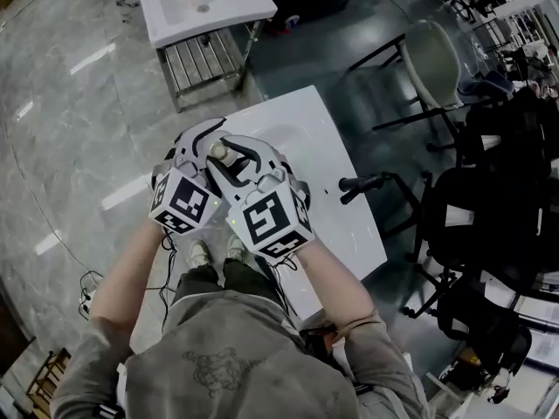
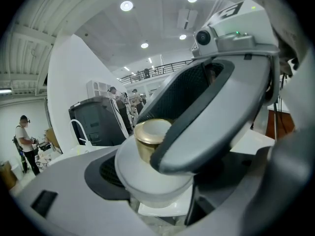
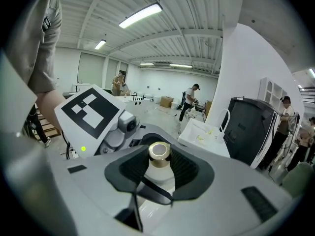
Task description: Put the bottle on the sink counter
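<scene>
Because the bottle is smooth and round, I carry it with both tools at once. My right tongs are closed on its white body, with a dark pad cupping it from each side just under the gold cap. My left tongs grip the same body from the other side, so the two pairs cross around it. I judge the doubled grip is there to keep it upright, cap toward my head, ready to be stood on a flat place.

The bottle hangs over the white sink counter, which spreads away toward four o'clock, and I cannot see it resting there yet. A black tap sits at three o'clock from my grip, so it is not in the way. A second sink stand stands well apart at twelve o'clock.

I count one bottle with one cap, two tongs, two sink units and one tap.
</scene>
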`<move>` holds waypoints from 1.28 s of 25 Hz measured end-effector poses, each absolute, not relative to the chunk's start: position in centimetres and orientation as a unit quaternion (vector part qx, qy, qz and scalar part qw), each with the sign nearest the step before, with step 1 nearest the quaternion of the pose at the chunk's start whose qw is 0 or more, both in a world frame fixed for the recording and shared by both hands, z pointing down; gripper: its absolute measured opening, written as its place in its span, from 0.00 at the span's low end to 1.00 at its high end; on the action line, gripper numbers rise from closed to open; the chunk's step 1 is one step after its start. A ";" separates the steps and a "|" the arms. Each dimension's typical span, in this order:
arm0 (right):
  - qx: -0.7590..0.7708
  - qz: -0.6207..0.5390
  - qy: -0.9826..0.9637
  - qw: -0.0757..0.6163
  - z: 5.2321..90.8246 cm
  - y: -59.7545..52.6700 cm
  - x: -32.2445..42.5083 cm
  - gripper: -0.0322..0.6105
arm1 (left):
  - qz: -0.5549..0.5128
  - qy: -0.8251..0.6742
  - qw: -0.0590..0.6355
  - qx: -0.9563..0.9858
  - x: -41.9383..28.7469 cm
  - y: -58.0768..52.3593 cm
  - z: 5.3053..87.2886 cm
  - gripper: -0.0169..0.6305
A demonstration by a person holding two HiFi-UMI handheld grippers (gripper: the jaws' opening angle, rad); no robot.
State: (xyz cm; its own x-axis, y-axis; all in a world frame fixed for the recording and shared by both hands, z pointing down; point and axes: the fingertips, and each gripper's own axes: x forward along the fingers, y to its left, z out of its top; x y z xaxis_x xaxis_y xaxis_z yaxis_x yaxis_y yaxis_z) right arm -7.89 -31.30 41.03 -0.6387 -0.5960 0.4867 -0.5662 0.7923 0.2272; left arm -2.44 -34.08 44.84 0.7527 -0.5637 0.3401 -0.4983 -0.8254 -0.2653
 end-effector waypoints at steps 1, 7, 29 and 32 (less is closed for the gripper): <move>0.321 -0.025 -0.905 0.279 41.4 -31.6 -7.9 0.26 | -0.208 0.285 0.078 -0.932 -2.4 -34.4 45.3 0.53; 0.327 -0.021 -0.900 0.288 44.6 -33.9 -7.5 0.26 | -0.213 0.279 0.080 -0.933 -2.1 -36.6 48.4 0.53; 0.359 0.050 -0.888 0.285 57.1 -38.2 -6.0 0.26 | -0.272 0.247 0.057 -0.928 -0.9 -40.2 61.7 0.53; 0.361 0.057 -0.883 0.294 58.3 -38.7 -5.6 0.26 | -0.275 0.241 0.043 -0.930 -0.5 -40.7 62.9 0.53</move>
